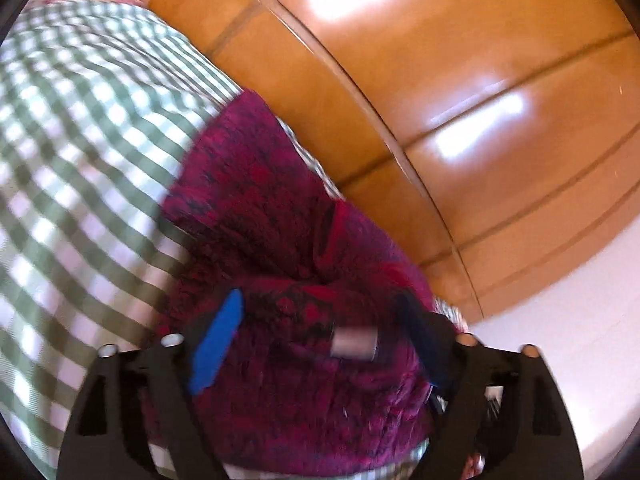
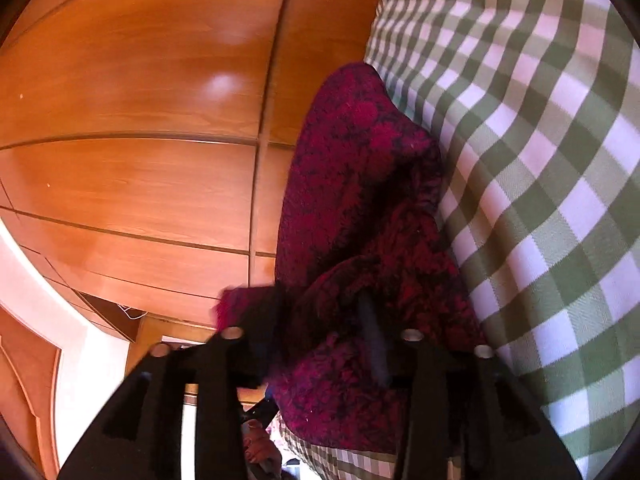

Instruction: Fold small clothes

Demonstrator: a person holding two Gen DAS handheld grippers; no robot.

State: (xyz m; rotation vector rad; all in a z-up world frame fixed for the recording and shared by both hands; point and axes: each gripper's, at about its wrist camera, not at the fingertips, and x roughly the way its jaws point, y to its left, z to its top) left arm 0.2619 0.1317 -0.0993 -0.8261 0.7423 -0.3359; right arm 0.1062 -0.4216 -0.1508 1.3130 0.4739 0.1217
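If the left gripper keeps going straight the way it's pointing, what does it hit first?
Most likely the crimson patterned garment: it fills the space between and ahead of the left gripper, whose jaws stand open over it on the green checked cloth. The blur makes depth hard to judge.

The near edge of the green-checked cloth [image 1: 80,128] is taken up by a bunched magenta garment [image 1: 288,240], heaped between the spread fingers of the left gripper [image 1: 316,344] and filling the gap there. The right gripper [image 2: 320,344] is likewise blocked in front by the same heap. Beyond the garment, the checked surface is seen bare and flat. On the other side, passage is closed off by wooden cabinet doors [image 2: 140,120] just beside the cloth's edge.
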